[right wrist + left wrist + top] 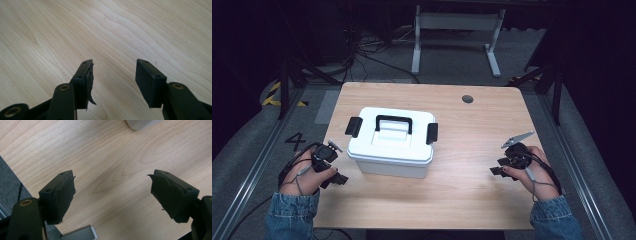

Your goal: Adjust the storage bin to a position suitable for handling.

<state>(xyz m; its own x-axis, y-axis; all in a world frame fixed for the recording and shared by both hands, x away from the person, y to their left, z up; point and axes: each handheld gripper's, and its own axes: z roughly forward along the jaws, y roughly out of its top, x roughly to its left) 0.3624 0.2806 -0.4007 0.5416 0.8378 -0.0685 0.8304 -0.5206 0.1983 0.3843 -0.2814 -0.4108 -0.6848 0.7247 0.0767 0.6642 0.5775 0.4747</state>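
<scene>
Seen from the high view, a wooden table (472, 150) carries a white storage box (392, 141), taken here as the landmark. The left gripper (331, 170) is held in the person's left hand (302, 179) just left of the box's near left corner, at the table's left edge, apart from the box. In the left gripper view its jaws stand wide apart with nothing between them, bare wood lies beneath, and a corner of the box (142, 123) is seen at the top edge. The box is set left of the table's centre; its lid is on, a black handle (393, 123) lies flat on the lid, and black latches (353, 126) are mounted at both ends. A small round grommet (467, 99) is set in the tabletop beyond and right of the box. The right gripper (507, 165) is held in the right hand (539, 175) well to the right of the box, near the right edge. In the right gripper view its jaws are parted over bare wood, and nothing is gripped.
</scene>
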